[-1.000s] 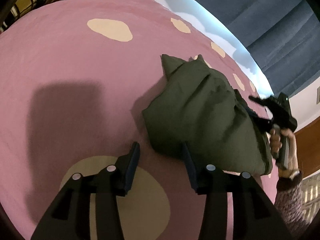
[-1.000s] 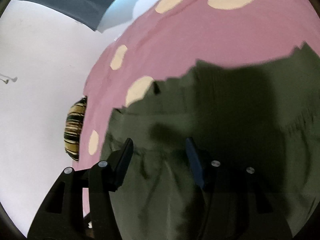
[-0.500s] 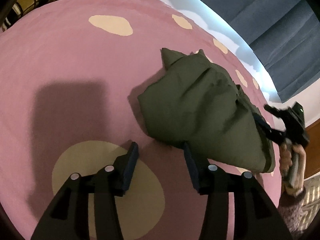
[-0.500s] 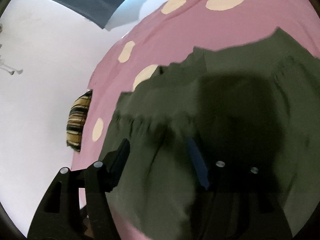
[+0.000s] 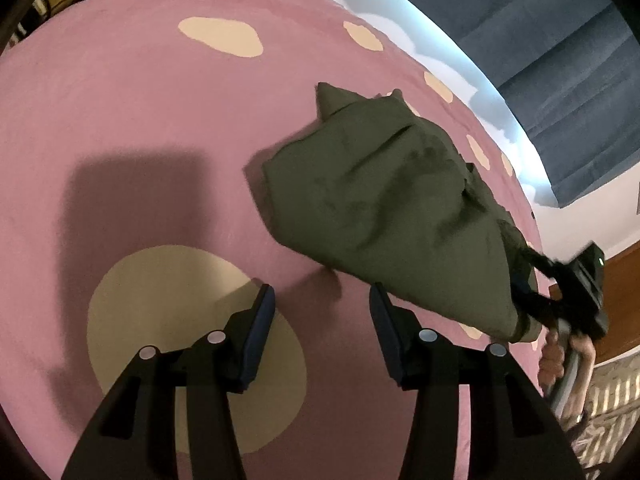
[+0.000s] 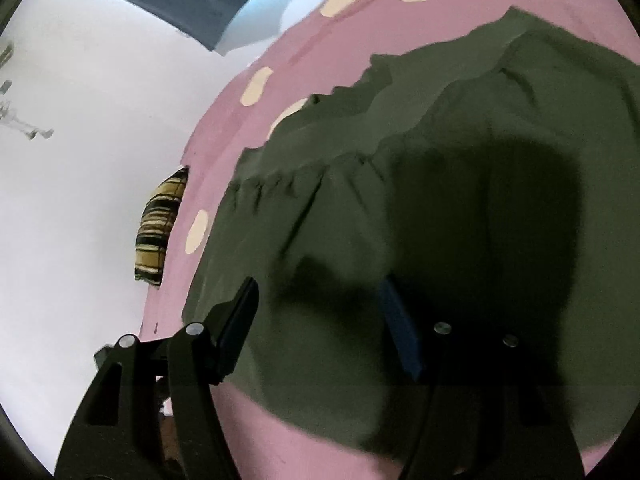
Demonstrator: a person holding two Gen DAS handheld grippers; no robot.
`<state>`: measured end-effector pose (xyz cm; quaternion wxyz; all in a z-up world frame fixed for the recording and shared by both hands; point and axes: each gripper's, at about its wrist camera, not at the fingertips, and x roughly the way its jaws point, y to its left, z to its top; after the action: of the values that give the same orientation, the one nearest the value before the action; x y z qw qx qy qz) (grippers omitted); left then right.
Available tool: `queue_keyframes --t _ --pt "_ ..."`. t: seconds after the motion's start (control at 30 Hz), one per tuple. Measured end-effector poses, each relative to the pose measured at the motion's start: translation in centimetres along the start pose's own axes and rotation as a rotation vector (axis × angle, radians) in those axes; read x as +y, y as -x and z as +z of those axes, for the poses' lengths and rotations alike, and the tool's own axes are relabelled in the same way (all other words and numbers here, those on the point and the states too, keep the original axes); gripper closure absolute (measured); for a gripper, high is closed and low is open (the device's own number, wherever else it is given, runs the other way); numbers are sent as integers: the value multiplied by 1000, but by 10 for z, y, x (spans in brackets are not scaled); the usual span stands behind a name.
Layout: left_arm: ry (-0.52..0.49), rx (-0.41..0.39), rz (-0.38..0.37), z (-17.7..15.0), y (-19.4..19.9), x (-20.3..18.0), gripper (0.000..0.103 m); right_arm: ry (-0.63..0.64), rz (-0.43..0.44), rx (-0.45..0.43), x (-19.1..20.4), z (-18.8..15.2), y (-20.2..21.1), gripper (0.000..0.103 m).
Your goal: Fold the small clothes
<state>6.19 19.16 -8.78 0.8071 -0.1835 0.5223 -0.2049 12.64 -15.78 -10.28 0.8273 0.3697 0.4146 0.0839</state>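
**Both grippers free above a half-folded olive garment**

A small olive-green garment (image 5: 384,216) lies bunched on the bed's pink bedspread (image 5: 120,120) with its cream spots, doubled over itself with a gathered, elastic-looking band (image 6: 288,184) along one edge. What kind of garment it is cannot be told for certain; the gathered band suggests shorts or a skirt.

The left gripper (image 5: 322,312) hangs over the bedspread just beside the garment's near edge, jaws moderately apart and holding nothing; its right finger sits close to the cloth, but contact cannot be told. The right gripper (image 6: 318,312) hovers over the garment, jaws spread wider and empty, with cloth visible beneath the gap but none pinched. From the left wrist view, the person's hand (image 5: 560,356) carries that gripper at the garment's far end.

This reads as a pause between folds: one fold looks laid, and a new grasp is pending. The next move would call for each gripper to pick an edge or corner, close on it, then lift and carry it across evenly so the layers do not slide.
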Motion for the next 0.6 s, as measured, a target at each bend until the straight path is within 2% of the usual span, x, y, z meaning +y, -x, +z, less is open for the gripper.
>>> queue_keyframes --t 0.17,0.23,0.33,0.47,0.6 --pt "17 -1 7 -2 2 1 54 -3 -9 2 -5 -28 15 40" --pt "29 -1 14 -2 2 1 54 -3 -18 43 -12 -37 3 39" --pt "41 4 21 -5 4 -1 54 4 0 22 -23 -42 -7 39" --pt "47 6 23 -6 7 -1 54 -12 1 -1 -13 -40 6 40" --pt "85 13 18 -6 6 5 54 19 46 -18 2 -47 18 39"
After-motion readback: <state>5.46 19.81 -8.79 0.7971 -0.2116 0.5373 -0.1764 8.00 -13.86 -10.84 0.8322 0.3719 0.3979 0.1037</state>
